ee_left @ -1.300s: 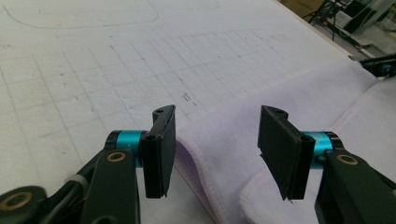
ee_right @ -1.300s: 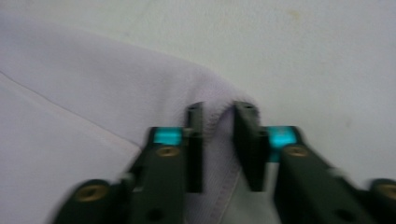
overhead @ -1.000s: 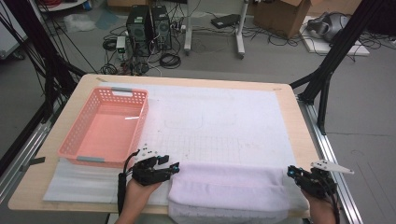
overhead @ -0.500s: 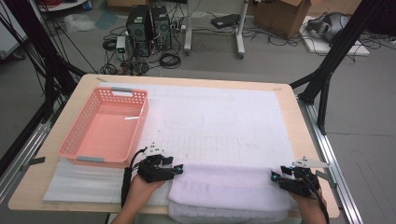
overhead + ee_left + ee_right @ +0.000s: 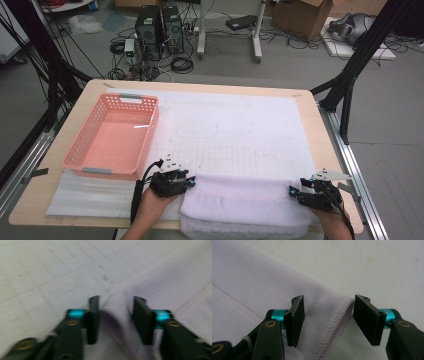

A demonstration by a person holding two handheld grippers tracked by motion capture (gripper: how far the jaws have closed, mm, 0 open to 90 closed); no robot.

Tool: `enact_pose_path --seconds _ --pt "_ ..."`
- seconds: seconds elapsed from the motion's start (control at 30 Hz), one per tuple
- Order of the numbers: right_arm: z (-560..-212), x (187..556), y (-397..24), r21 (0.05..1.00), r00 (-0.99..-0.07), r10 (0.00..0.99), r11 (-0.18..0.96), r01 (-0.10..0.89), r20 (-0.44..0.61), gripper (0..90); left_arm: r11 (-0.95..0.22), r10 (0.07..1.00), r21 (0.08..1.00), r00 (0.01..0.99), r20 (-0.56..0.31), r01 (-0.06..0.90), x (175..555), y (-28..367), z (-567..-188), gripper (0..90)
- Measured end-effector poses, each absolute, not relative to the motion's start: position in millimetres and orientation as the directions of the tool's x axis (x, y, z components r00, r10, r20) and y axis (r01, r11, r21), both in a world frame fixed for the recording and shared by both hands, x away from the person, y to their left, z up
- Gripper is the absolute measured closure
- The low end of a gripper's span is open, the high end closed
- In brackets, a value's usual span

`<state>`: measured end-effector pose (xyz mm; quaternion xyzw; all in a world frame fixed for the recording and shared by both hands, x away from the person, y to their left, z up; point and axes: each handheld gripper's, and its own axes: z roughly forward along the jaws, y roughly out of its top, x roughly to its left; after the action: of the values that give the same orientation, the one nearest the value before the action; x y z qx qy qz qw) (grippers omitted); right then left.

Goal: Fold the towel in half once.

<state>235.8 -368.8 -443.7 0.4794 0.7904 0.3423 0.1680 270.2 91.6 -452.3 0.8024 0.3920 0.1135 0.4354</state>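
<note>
On one table [image 5: 60,200], one lilac towel [image 5: 240,200], one pink basket [image 5: 112,137], left claw [image 5: 181,181] closing around its corner, right claw [image 5: 295,192] opening

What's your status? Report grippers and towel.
Left gripper closing, towel corner between fingers. Right gripper opening, astride hemmed corner, not pinching. Nothing in the way.

Finding no readable text, label, brand, number or sign anywhere; showing only faint unlettered grid lines on the white cloth table cover [image 5: 235,125].
</note>
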Motion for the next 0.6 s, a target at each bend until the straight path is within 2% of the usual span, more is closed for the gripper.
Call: enact_pose_path --seconds 0.07,0.13,0.2,0.27,0.43,0.6 --pt "-442.7 236.1 -368.1 0.699 -0.483 0.874 0.314 0.642 0.051 49.9 -0.304 0.734 0.787 0.658 -0.166 0.537 271.1 93.2 -452.4 71.1" --pt "-440.8 236.1 -368.2 0.693 -0.494 0.867 0.316 0.648 0.067 65.9 -0.296 0.723 0.783 0.664 -0.192 0.548 271.9 93.6 -452.7 81.0" --pt "-440.5 236.5 -366.7 0.691 -0.523 0.847 0.325 0.646 0.091 78.6 -0.305 0.727 0.782 0.663 -0.178 0.544 271.0 91.5 -451.8 84.7" --pt "-440.0 236.6 -365.9 0.683 -0.526 0.844 0.320 0.656 0.109 80.3 -0.307 0.729 0.779 0.661 -0.176 0.546 271.3 90.5 -451.0 85.4" --pt "-442.0 237.7 -371.6 0.694 -0.529 0.835 0.290 0.659 0.153 81.6 -0.250 0.737 0.777 0.634 -0.233 0.577 271.3 94.3 -451.8 85.8" --pt "-441.0 237.2 -371.7 0.701 -0.534 0.834 0.300 0.646 0.135 82.4 -0.199 0.740 0.795 0.620 -0.261 0.572 271.0 99.8 -447.6 85.9"
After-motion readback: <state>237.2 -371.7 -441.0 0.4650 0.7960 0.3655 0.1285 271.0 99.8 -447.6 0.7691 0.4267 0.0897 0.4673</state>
